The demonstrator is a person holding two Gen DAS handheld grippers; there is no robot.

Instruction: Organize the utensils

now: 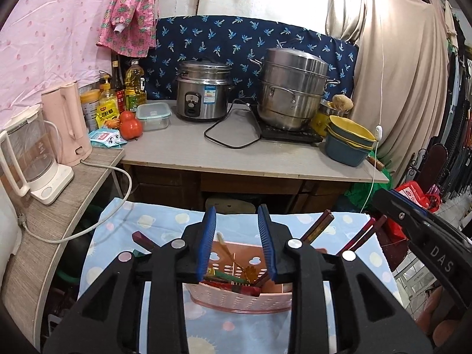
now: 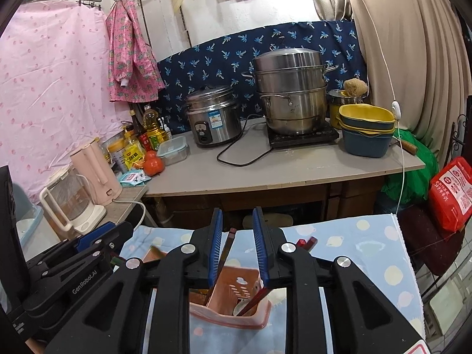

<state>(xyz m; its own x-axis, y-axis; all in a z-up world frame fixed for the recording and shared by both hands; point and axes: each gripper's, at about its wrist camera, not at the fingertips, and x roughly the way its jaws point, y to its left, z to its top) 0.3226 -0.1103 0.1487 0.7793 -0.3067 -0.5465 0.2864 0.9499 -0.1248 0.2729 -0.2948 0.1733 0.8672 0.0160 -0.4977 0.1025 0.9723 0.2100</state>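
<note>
Left tongs (image 1: 237,247): blue-padded jaws set wide apart, nothing between them. Directly below and between the jaws sits the pink utensil basket (image 1: 236,301), on a light blue dotted cloth (image 1: 153,227). The basket holds several utensils; a pale stick and dark red pieces lean inside it, kinds not resolvable. Dark red chopsticks (image 1: 320,228) stick up just right of the right jaw, a second pair further right.

Right tongs (image 2: 237,247): jaws also wide, gripping nothing. Below them is the basket's upright compartment (image 2: 236,295), with a chopstick (image 2: 227,250) rising just inside the left jaw; whether it touches the pad, cannot tell. A spoon bowl shows at the compartment's bottom. The left tongs lie to the left, near.

Beyond both tongs, the desk (image 1: 265,165): rice cooker (image 1: 203,91) ahead, steamer pot (image 1: 292,88) ahead right on a black hob, stacked blue-yellow bowls (image 1: 349,138) far right, tomatoes (image 1: 129,125) and pink kettle (image 1: 66,124) to the left.
</note>
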